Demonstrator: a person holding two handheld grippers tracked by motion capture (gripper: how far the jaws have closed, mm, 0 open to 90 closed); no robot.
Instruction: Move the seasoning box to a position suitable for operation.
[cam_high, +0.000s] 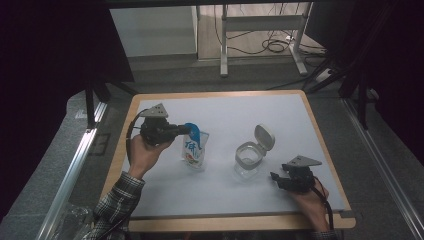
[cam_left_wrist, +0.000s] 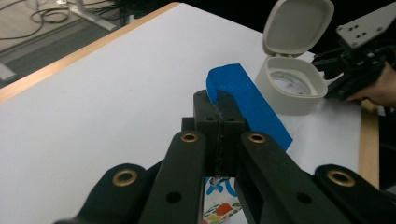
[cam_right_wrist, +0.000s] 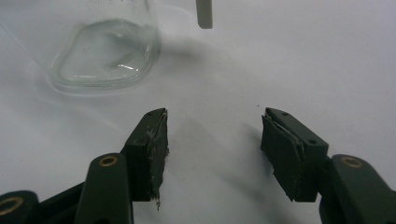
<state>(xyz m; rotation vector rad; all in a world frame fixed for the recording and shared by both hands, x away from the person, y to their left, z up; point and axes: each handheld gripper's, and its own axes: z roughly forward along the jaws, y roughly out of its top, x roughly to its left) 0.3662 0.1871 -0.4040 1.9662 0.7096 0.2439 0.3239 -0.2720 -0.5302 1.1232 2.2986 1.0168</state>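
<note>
A white printed pouch with a blue top strip stands left of the mat's middle. My left gripper is shut on that blue top, and in the left gripper view the blue strip sticks out past the closed jaws. A clear jar with a grey collar and a flipped-up lid stands to the pouch's right. My right gripper rests low on the mat just right of the jar, open with nothing between its fingers. The jar's glass base lies ahead of it to the left.
A light grey mat covers the wood-edged table. Beyond the far edge stand metal desk legs and loose cables on the floor. Dark curtains flank both sides.
</note>
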